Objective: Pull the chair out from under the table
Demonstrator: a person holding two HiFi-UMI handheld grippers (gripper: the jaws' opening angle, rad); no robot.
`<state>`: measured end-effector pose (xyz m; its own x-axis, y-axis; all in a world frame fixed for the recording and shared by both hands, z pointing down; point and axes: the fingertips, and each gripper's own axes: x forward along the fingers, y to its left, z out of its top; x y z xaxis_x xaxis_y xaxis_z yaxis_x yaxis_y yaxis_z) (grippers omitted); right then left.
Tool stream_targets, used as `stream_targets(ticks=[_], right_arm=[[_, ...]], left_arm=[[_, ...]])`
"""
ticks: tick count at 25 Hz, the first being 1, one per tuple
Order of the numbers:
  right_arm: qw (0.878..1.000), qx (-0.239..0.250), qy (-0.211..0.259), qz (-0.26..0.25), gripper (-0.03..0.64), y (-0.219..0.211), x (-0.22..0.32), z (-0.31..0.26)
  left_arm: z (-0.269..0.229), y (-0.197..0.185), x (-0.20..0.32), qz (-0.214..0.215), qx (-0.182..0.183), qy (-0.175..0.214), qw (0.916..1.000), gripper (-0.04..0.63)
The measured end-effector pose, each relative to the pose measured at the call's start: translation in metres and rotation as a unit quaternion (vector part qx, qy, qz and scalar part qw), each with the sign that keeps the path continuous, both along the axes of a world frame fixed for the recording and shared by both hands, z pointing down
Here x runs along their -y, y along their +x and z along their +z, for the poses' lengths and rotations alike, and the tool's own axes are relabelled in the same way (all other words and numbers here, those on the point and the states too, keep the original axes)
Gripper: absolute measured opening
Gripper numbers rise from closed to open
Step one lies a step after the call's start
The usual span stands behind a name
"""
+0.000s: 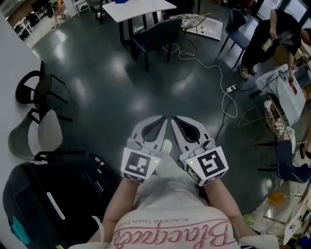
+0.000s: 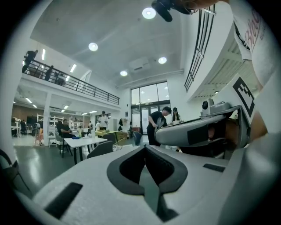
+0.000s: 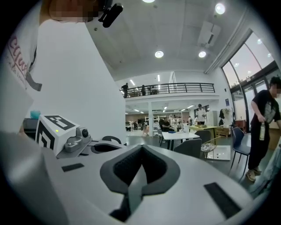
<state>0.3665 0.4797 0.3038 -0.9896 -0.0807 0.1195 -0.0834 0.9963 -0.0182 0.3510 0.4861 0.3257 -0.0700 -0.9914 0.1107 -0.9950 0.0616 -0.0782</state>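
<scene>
A dark blue chair [image 1: 158, 36] stands tucked against a white table [image 1: 138, 8] far across the dark floor; the same chair [image 2: 101, 149] and table [image 2: 83, 141] are small in the left gripper view, and the chair [image 3: 189, 147] and table [image 3: 178, 134] also appear in the right gripper view. My left gripper [image 1: 163, 118] and right gripper [image 1: 174, 118] are held side by side close to my body, pointing toward the table. Both are shut with nothing between their jaws. The left gripper [image 2: 145, 147] and right gripper [image 3: 141, 147] each show closed jaws in their own views, far from the chair.
A black case [image 1: 48, 204] lies at my lower left, with a black chair [image 1: 36, 87] and a grey-white chair [image 1: 43, 136] by the left wall. A white cable and power strip [image 1: 228, 90] run across the floor. A person [image 1: 272, 34] stands at the right by a cluttered table.
</scene>
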Motion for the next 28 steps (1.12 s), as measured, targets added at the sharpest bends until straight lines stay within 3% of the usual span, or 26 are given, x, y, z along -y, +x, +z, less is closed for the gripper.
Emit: stream_targets(ticks=[16,28], right_arm=[[0.999,-0.013,-0.018,-0.028,0.004,-0.114,0.108,0.011],[0.999,-0.025,-0.005,-0.033,0.005,-0.16,0.175,0.019]], left_arm=[[-0.006,-0.117,0.116,-0.01,0.009,0.002,0.9999,0.005],[0.005,-0.166,0.181,-0.022,-0.015,0.007,0.9996,0.005]])
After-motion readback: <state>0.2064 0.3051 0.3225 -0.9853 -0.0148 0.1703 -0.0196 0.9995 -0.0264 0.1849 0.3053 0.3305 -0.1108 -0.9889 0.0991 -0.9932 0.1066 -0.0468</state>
